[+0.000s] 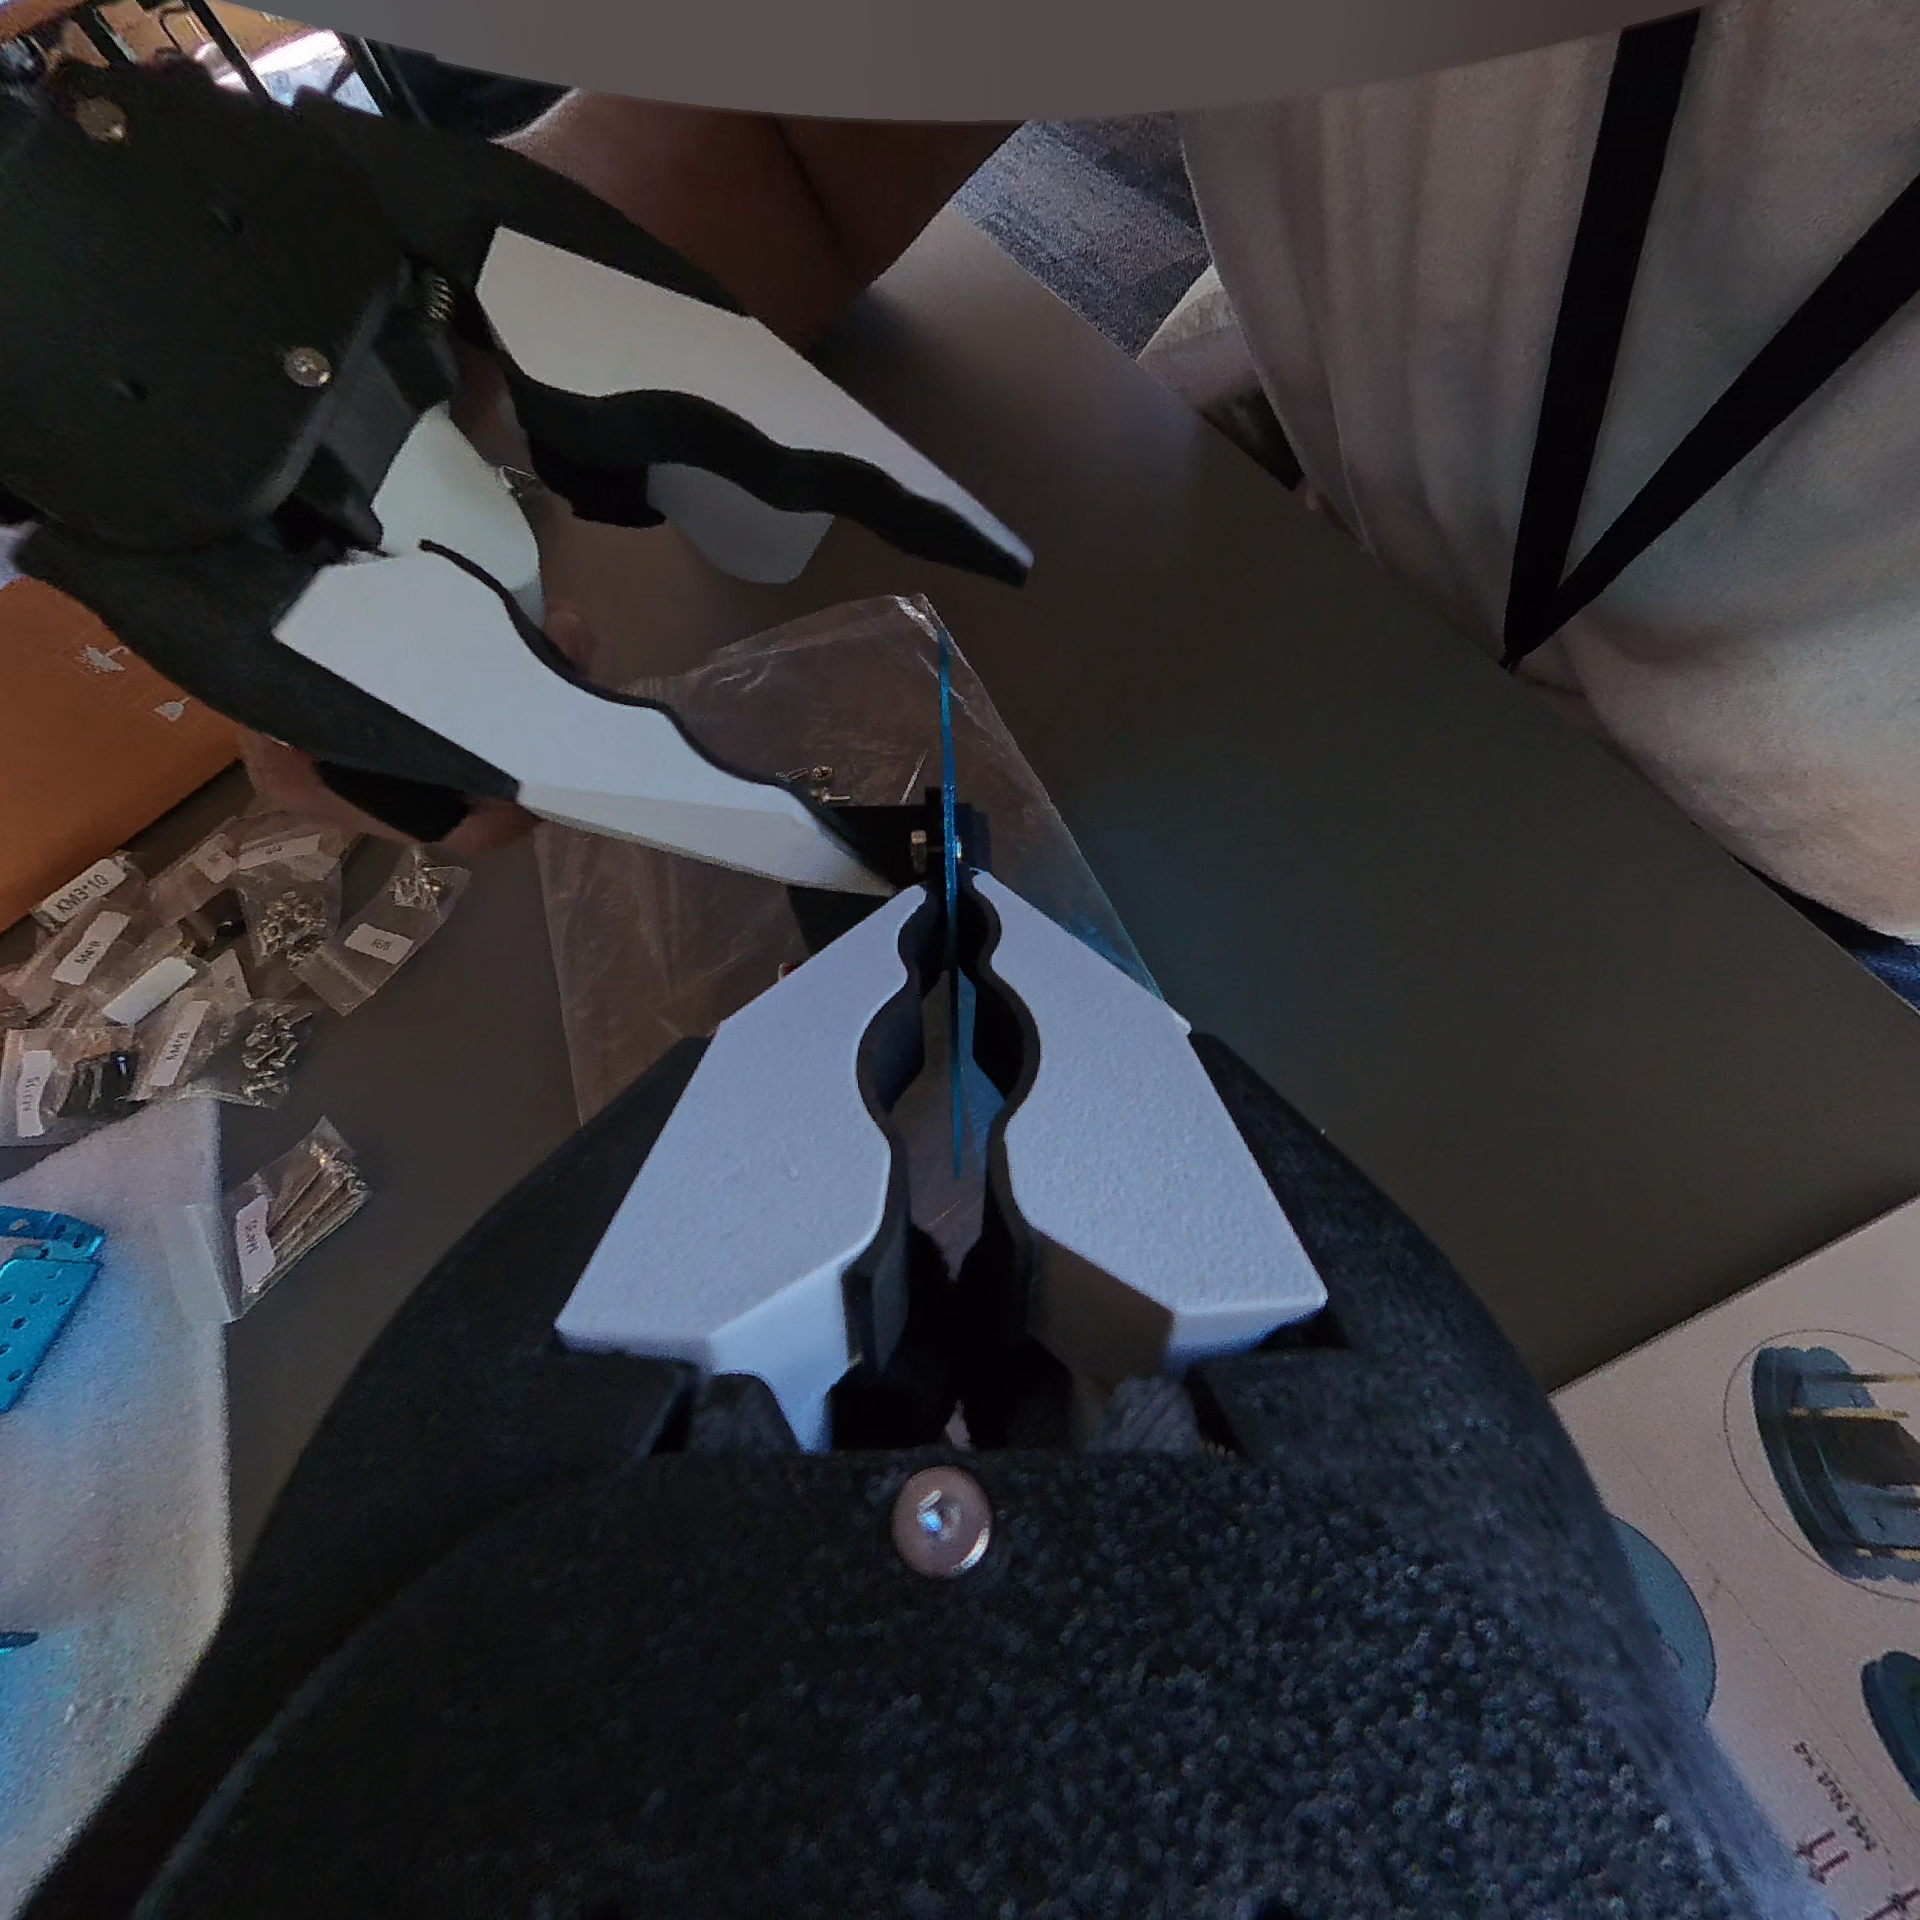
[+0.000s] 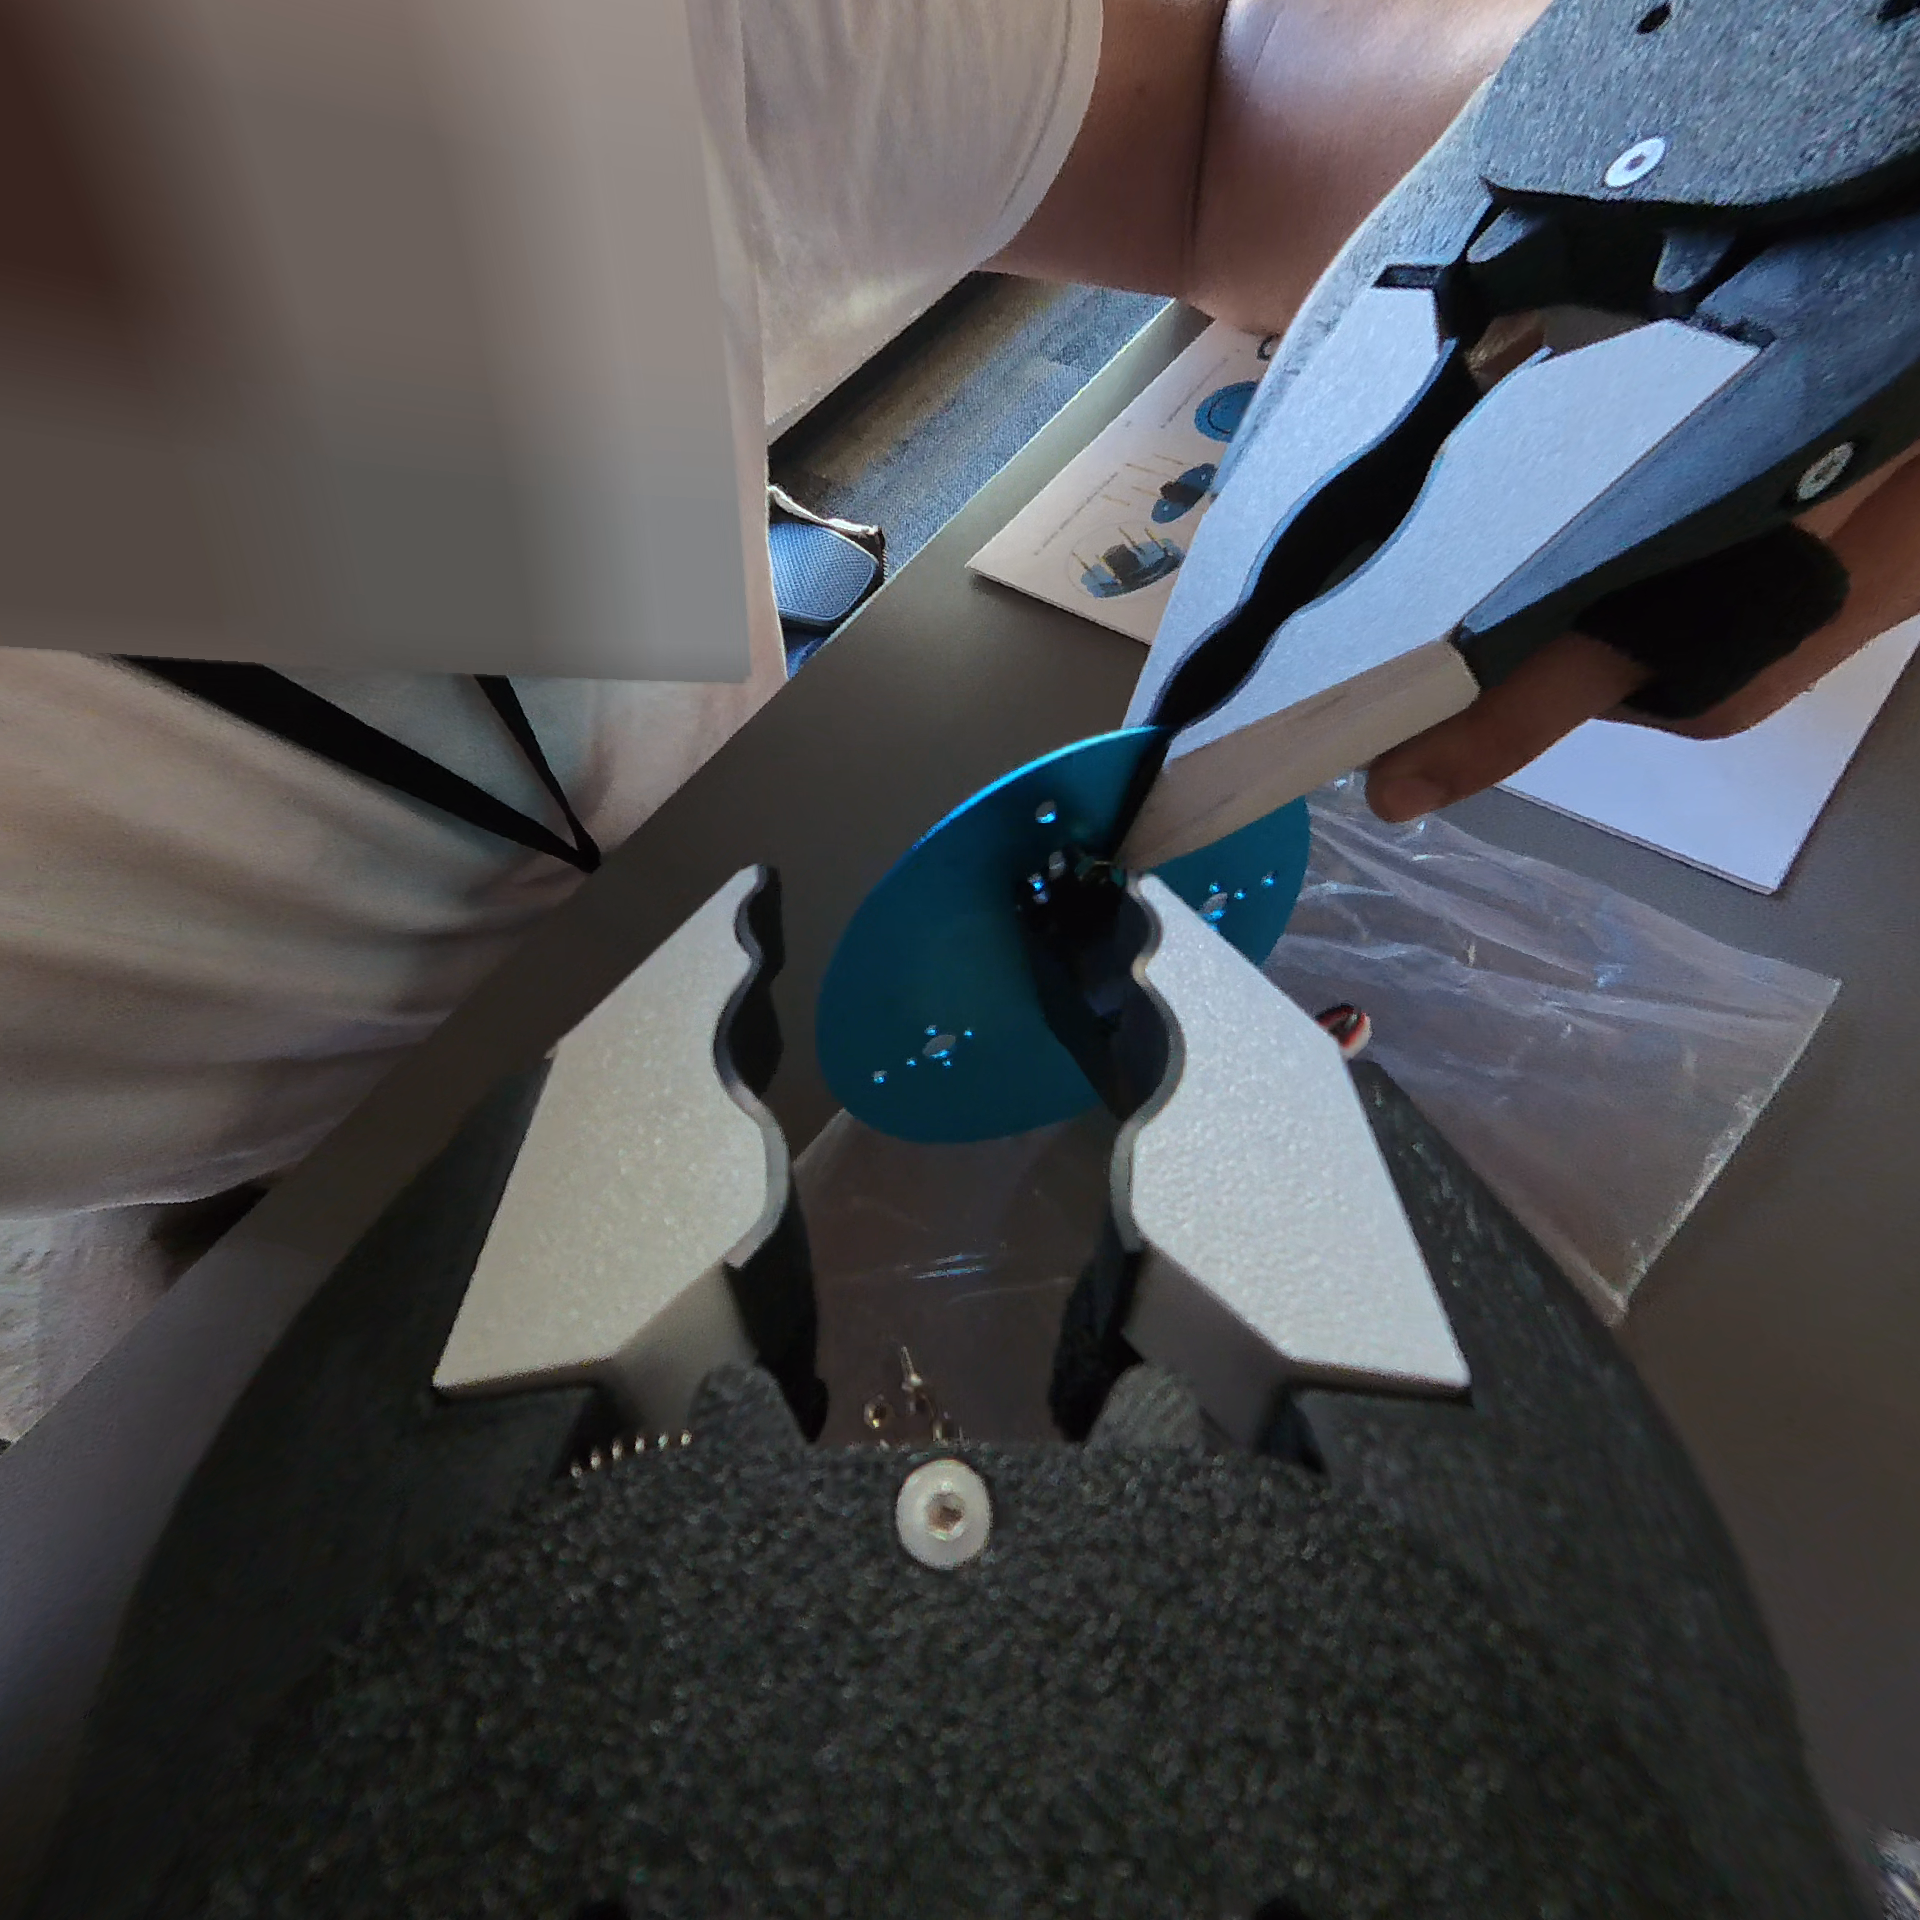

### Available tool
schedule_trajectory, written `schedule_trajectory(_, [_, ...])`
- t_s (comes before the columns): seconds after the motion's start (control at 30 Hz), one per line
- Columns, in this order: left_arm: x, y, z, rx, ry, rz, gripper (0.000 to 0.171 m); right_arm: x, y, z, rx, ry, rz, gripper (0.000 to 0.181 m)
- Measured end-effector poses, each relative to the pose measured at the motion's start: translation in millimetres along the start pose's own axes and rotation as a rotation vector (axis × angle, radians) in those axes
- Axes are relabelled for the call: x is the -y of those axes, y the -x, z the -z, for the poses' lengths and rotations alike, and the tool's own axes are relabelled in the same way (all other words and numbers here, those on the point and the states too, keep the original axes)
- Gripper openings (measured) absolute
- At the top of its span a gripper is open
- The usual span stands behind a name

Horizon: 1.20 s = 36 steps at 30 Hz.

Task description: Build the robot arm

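Observation:
My left gripper (image 1: pixel 951 888) is shut on the rim of a thin blue metal disc (image 1: pixel 954 1039), which shows edge-on between its white fingers. In the right wrist view the disc (image 2: pixel 935 997) shows its flat face with small holes, held above the dark table by the left gripper (image 2: pixel 1143 810) coming from the upper right. A small black part (image 2: pixel 1081 914) sits at the disc's centre. My right gripper (image 2: pixel 951 888) is open around the disc, and its right finger (image 2: pixel 1247 1091) touches the black part. In the left wrist view the right gripper (image 1: pixel 951 727) comes in from the upper left.
A clear plastic bag (image 2: pixel 1507 987) lies on the dark table (image 1: pixel 1351 935) under the disc, with loose screws (image 2: pixel 904 1392) on it. Bags of screws (image 1: pixel 208 956), an orange box (image 1: pixel 83 727), white foam holding a blue perforated plate (image 1: pixel 42 1299) and a printed sheet (image 1: pixel 1766 1507) lie around. A person in a white shirt (image 1: pixel 1455 364) stands close behind the table.

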<state>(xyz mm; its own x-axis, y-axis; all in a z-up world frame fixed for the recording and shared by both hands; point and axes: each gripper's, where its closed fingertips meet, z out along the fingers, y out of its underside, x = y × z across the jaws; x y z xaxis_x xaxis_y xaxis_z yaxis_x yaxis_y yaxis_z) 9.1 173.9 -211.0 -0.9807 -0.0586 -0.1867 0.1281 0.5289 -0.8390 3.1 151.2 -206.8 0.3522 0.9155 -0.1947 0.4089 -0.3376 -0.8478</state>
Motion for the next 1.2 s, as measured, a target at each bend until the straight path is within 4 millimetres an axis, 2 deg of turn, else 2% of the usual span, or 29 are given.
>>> schedule_trajectory(0.13, [0, 0, 0, 0.000, -0.001, 0.002, 0.001, 14, 8, 10, 0.019, -0.056, 0.020, 0.059])
schedule_trajectory(0.27, [0, 0, 0, 0.000, 0.001, -0.002, 0.001, 8, 6, 0, 0.023, -0.033, 0.019, 0.060])
schedule_trajectory(0.47, [0, 1, 0, 0.001, 0.001, -0.001, 0.001, 10, 5, 6, 0.006, -0.034, 0.023, 0.060])
schedule_trajectory(0.63, [0, 0, -1, -0.003, 0.000, -0.003, 0.001, 7, 4, 0, 0.014, -0.031, 0.013, 0.061])
schedule_trajectory(0.77, [0, 0, 0, 0.000, -0.003, 0.001, 0.001, 8, 2, 3, -0.006, -0.024, 0.021, 0.063])
schedule_trajectory(0.87, [0, 1, 0, 0.000, 0.000, 0.000, 0.001, 14, 5, 7, -0.002, -0.045, 0.031, 0.061])
schedule_trajectory(1.03, [1, -2, -1, -0.008, 0.001, -0.005, 0.001, 6, 2, -2, -0.013, -0.009, 0.036, 0.062])
schedule_trajectory(1.2, [1, -1, -1, -0.005, -0.002, -0.001, 0.001, 6, 2, -1, -0.018, -0.008, 0.041, 0.063])
